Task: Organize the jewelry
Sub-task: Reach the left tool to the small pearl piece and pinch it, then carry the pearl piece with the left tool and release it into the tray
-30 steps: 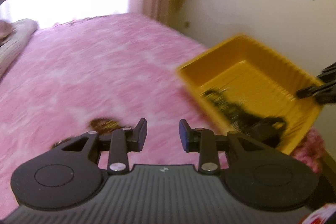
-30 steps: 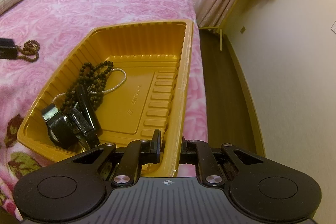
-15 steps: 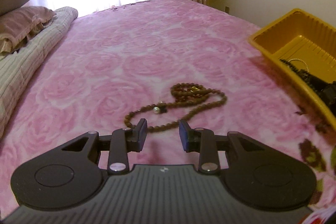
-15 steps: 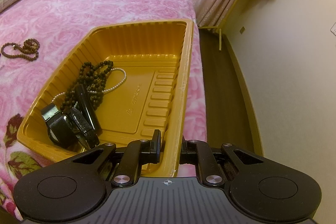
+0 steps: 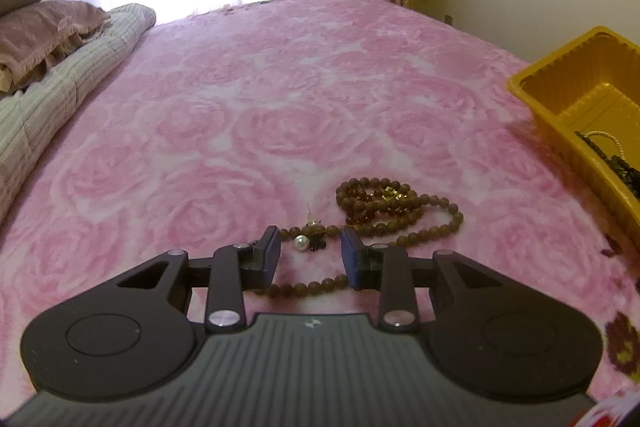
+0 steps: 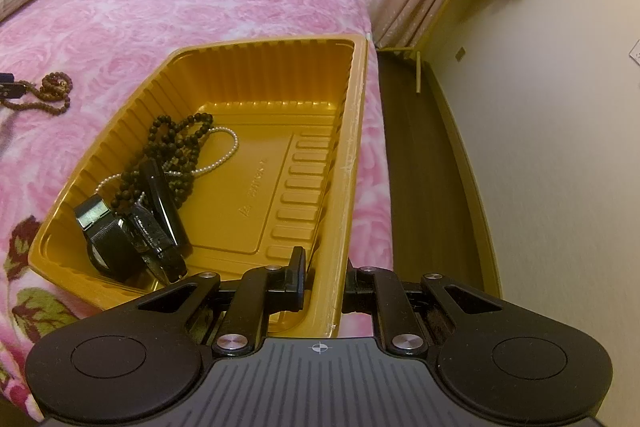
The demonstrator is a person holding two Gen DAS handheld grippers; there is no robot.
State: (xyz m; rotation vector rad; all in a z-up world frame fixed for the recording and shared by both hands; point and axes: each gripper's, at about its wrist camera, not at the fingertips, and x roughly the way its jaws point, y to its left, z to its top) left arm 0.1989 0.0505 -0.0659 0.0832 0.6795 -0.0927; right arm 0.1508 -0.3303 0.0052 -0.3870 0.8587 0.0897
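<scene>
Our left gripper point(image 5: 309, 255) hangs low over the bed point(image 5: 280, 99) with its jaws spread apart, holding nothing. Between the fingers point(image 5: 269, 259) lies a stretch of the brown necklace point(image 5: 392, 205): one strand runs across the gap near the finger bases, another crosses just beyond the tips, where a pearl bead point(image 5: 300, 242) and a small dark charm point(image 5: 316, 243) sit side by side. The rest of the necklace is bunched in loose coils just ahead and to the right, flat on the pink rose blanket. Our right gripper point(image 6: 325, 273) is clamped on the near right rim of the tray point(image 6: 352, 155), one finger inside the wall and the other outside it. The yellow tray rests on the bed close to its edge. In its left end lie dark beads point(image 6: 176, 147), a pearl strand point(image 6: 224, 151) and black watches point(image 6: 132, 231), piled together and touching. In the right view the brown necklace lies well apart from the tray, off to the left on the blanket. A folded quilt point(image 5: 68, 87) and pillows point(image 5: 44, 27) lie along the far left side.
</scene>
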